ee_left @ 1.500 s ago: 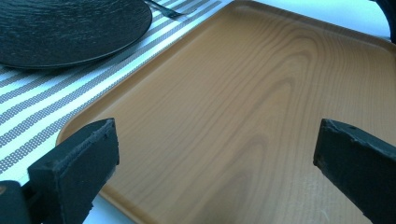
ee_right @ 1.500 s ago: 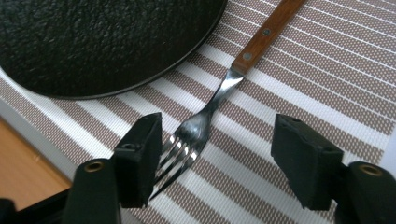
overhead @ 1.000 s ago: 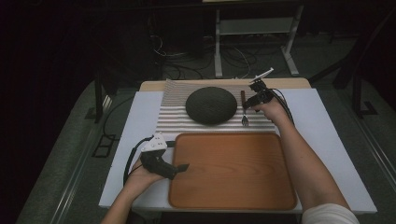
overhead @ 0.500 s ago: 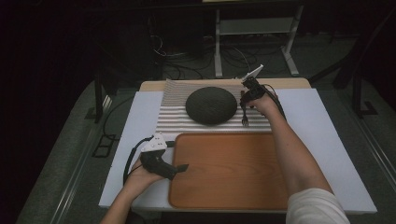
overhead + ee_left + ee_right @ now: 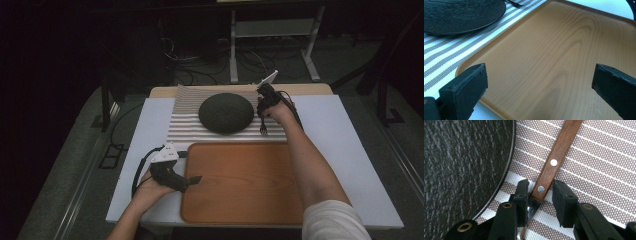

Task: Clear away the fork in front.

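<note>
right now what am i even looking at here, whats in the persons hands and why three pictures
A person sits at a table holding a hand-held gripper tool in each hand. One picture is from a camera above the table; the other two come from small cameras riding on each tool.

On the table lie a striped mat, a dark round plate and a bare wooden tray.

The left gripper hovers over the tray's edge, fingers wide apart, holding nothing.

The right gripper is at a fork with a wooden handle, lying on the mat beside the plate. Its fingers straddle the handle with small gaps, so it is not yet gripped.
</note>
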